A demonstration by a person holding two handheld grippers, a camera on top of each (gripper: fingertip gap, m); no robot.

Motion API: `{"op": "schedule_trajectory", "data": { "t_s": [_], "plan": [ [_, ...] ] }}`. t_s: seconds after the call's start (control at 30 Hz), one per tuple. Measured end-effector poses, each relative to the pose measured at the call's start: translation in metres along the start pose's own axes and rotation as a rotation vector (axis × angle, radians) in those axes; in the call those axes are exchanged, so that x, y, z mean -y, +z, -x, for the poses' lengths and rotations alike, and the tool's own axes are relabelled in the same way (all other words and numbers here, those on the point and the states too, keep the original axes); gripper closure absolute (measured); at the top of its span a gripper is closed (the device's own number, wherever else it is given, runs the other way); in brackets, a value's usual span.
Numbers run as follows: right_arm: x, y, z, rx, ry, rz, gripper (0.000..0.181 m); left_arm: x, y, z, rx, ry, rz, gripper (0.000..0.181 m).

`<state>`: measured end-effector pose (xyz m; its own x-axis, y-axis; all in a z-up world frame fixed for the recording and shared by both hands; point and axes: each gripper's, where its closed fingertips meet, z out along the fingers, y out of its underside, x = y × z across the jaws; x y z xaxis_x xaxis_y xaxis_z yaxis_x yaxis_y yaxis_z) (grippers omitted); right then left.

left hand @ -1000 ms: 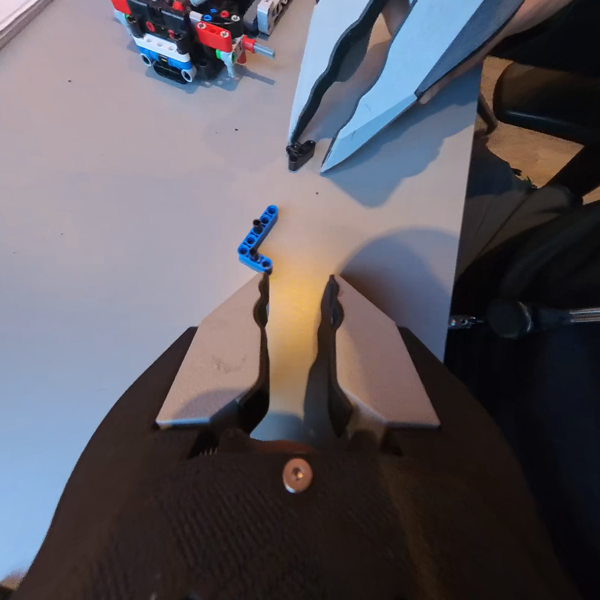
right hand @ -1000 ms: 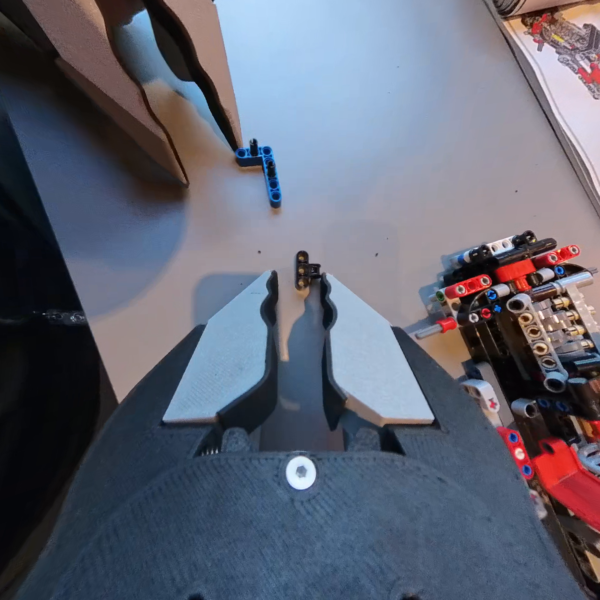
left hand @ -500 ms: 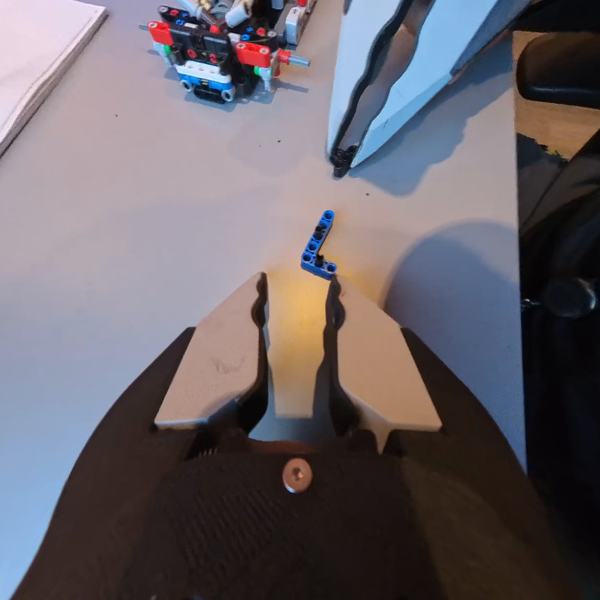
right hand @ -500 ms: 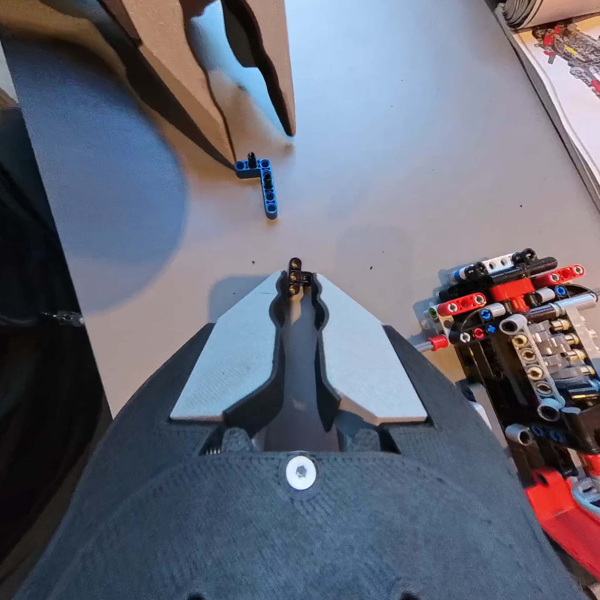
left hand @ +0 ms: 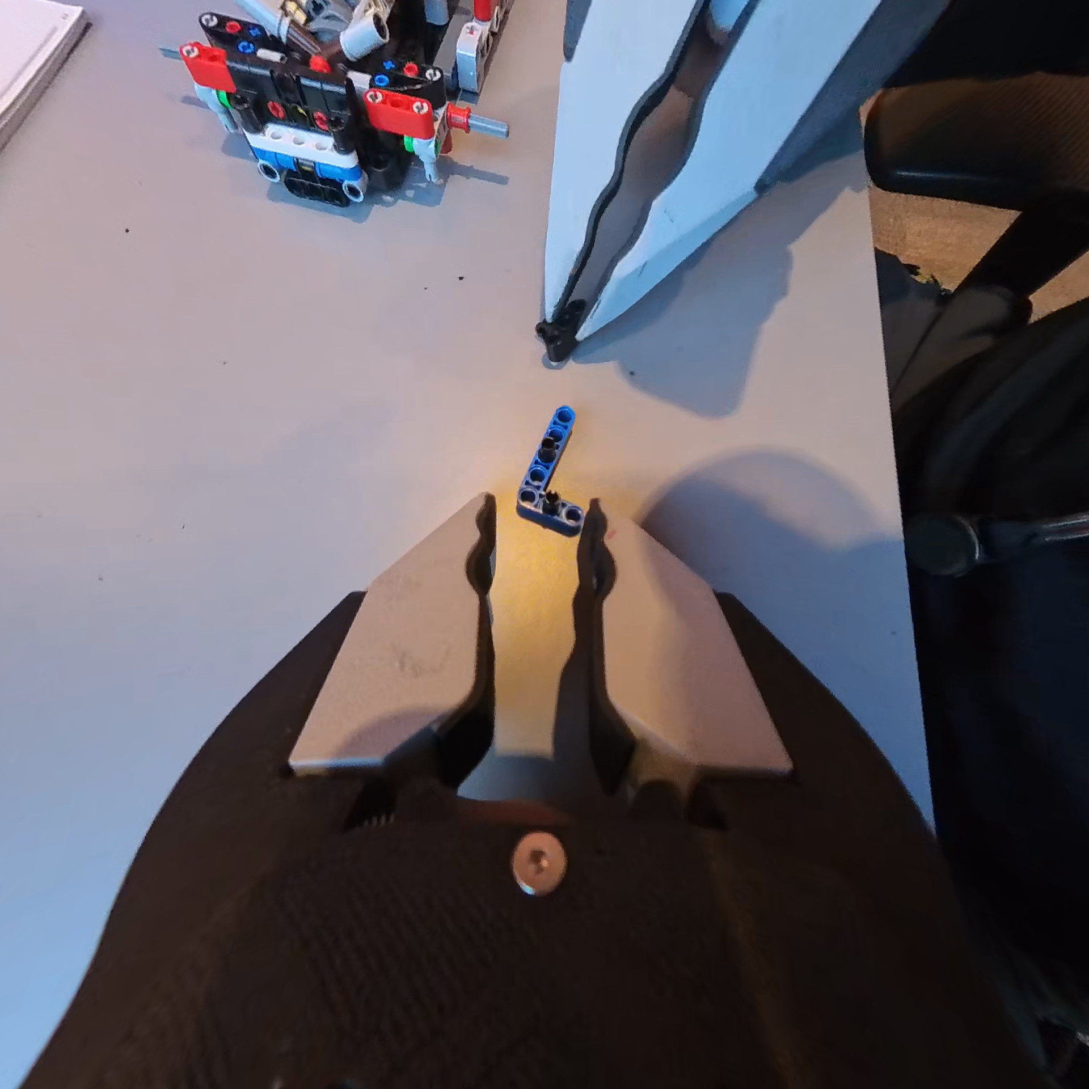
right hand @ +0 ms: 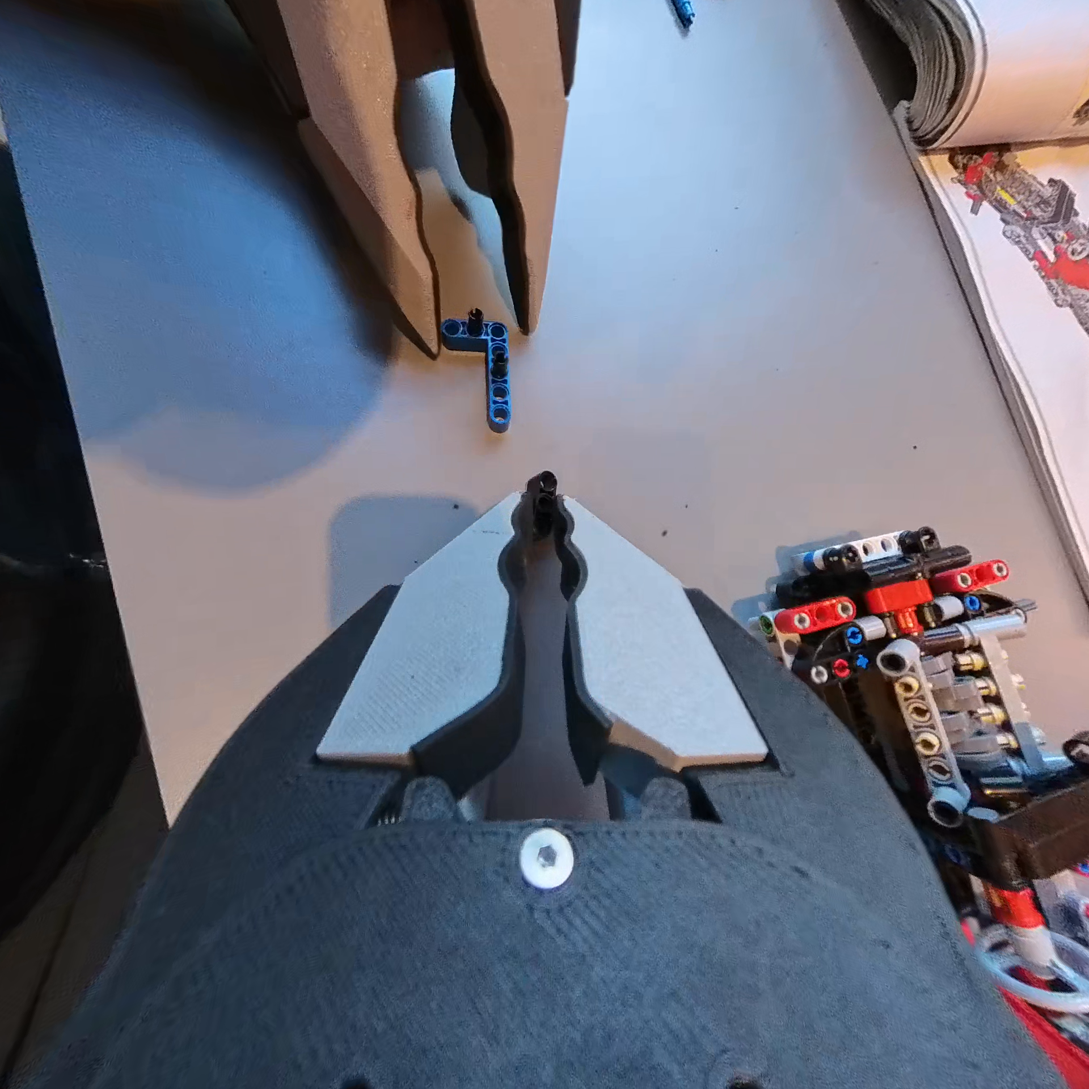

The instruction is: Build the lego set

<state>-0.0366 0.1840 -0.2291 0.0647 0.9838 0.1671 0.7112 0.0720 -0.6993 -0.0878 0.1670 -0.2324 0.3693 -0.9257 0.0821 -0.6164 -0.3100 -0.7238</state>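
Meanwhile the right tool (right hand: 542,501) pinches a small black piece (right hand: 541,492), while the left tool (left hand: 539,510) gapes empty around the blue bracket (left hand: 551,471) near the worktop's (left hand: 236,412) edge.

The smooth matt grey table top (left hand: 236,412) carries a glossy blue L-shaped plastic beam (left hand: 551,471) with black plastic pins. Beside that beam, the left gripper (left hand: 539,507) has matt grey plastic fingers (left hand: 412,636) edged in black, on a ribbed, rough black printed body with a shiny metal screw (left hand: 539,863). Beyond the beam, the glossy multicoloured plastic lego model (left hand: 318,112) stands near a matt white paper booklet (left hand: 29,65).
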Motion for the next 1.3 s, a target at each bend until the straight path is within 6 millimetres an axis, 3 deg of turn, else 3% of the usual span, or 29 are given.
{"op": "schedule_trajectory", "data": {
  "t_s": [0.23,0.4,0.53,0.77,0.97,1.13,1.3],
  "plan": [
    [0.002,-0.003,0.000,-0.035,-0.118,0.079,0.177,0.001,0.002,-0.003,0.021,0.017,0.004,0.150],
    [0.000,-0.002,0.004,-0.007,-0.064,0.077,0.168,0.001,0.001,-0.003,0.010,-0.003,-0.001,0.149],
    [-0.005,0.001,0.000,-0.037,-0.061,0.085,0.169,0.000,0.001,-0.004,0.013,0.003,0.001,0.149],
    [-0.004,0.002,0.002,0.061,0.058,0.049,0.170,0.000,0.001,-0.002,0.020,-0.010,-0.001,0.153],
    [0.027,-0.002,0.006,0.097,0.064,-0.035,0.171,0.002,0.004,-0.002,0.035,-0.024,0.000,0.162],
    [0.026,0.012,0.004,0.087,0.042,0.055,0.171,0.005,0.006,-0.007,0.019,-0.045,-0.004,0.155],
    [0.031,0.012,0.008,0.061,0.015,0.050,0.171,0.002,0.003,-0.005,0.041,-0.023,0.012,0.146]
  ]
}}
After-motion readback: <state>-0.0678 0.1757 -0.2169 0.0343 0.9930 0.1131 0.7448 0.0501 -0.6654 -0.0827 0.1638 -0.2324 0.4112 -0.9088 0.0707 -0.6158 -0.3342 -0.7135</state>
